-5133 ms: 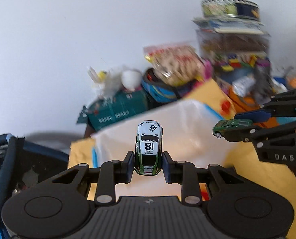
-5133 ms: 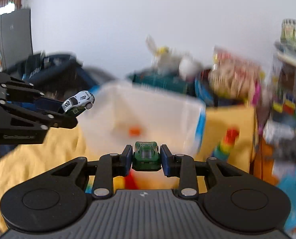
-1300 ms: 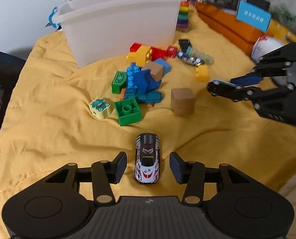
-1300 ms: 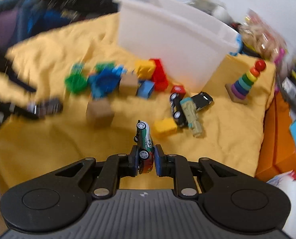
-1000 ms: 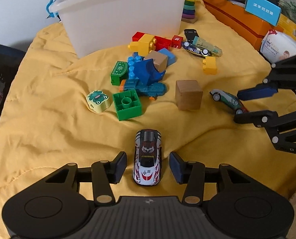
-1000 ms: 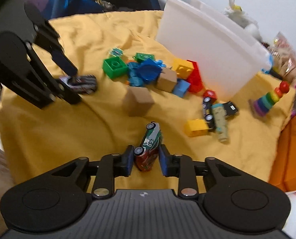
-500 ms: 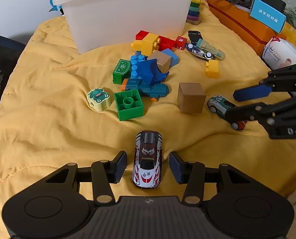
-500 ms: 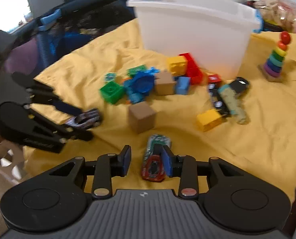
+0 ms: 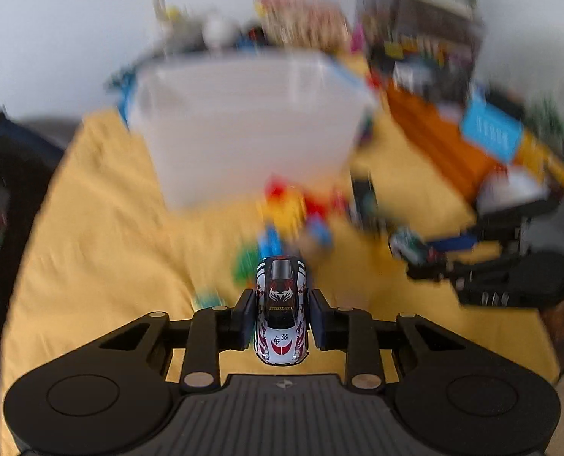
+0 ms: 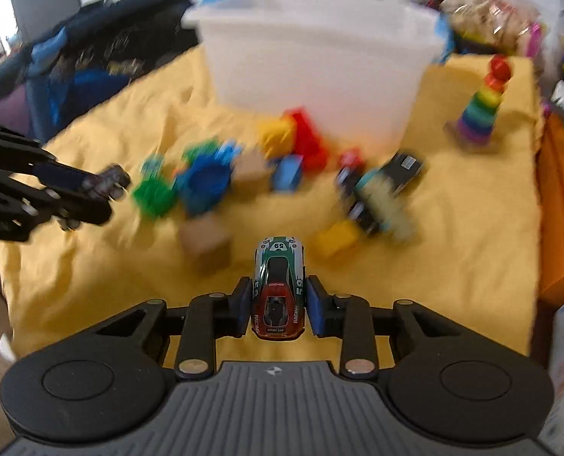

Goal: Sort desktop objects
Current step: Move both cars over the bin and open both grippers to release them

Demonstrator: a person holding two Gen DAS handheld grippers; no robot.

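My left gripper (image 9: 281, 317) is shut on a white toy car with red and black markings (image 9: 281, 311) and holds it above the yellow cloth. My right gripper (image 10: 279, 306) is shut on a green, white and red number 59 car (image 10: 278, 288), also raised. The white plastic bin (image 9: 244, 121) stands ahead of both; it also shows in the right wrist view (image 10: 320, 72). Each gripper shows in the other's view: the right one (image 9: 510, 269), the left one (image 10: 35, 193).
Loose building blocks (image 10: 206, 178), two wooden cubes (image 10: 206, 239), a yellow brick (image 10: 337, 241) and more toy cars (image 10: 381, 190) lie on the yellow cloth (image 10: 453, 228). A rainbow stacking toy (image 10: 481, 110) stands at right. Orange boxes (image 9: 445, 144) and clutter lie behind.
Both grippers have closed on the cars that lay between their fingers and lifted them off the cloth, tilting up toward the bin. The views blur from the motion.
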